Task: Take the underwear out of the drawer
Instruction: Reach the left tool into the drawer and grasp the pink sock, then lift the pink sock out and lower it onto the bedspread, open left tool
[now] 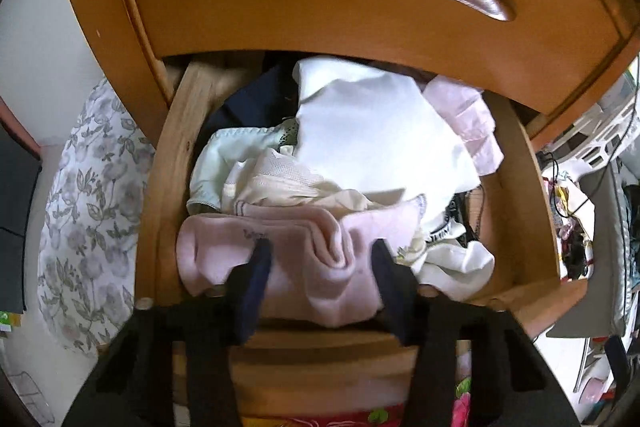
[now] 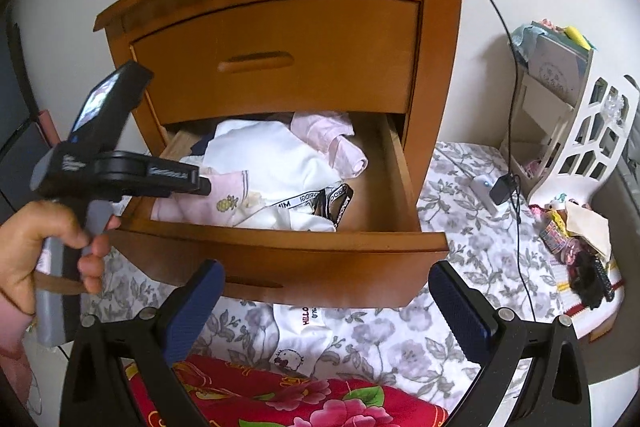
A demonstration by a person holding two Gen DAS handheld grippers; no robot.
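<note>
Fingers of the left gripper point(image 1: 320, 259) pinch pink underwear point(image 1: 304, 259) in the drawer point(image 2: 400, 183); only the right wrist view shows the right gripper point(image 2: 324, 303), jaws wide apart, empty.

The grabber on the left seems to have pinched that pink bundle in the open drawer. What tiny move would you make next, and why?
Probably lift straight up a little. The left gripper has its jaws pressed into the folded pink garment at the front of the open drawer, bunching the cloth between them. Other clothes lie against it, like the white garment, so a slow rise should free it. The right gripper hangs open outside.
</note>
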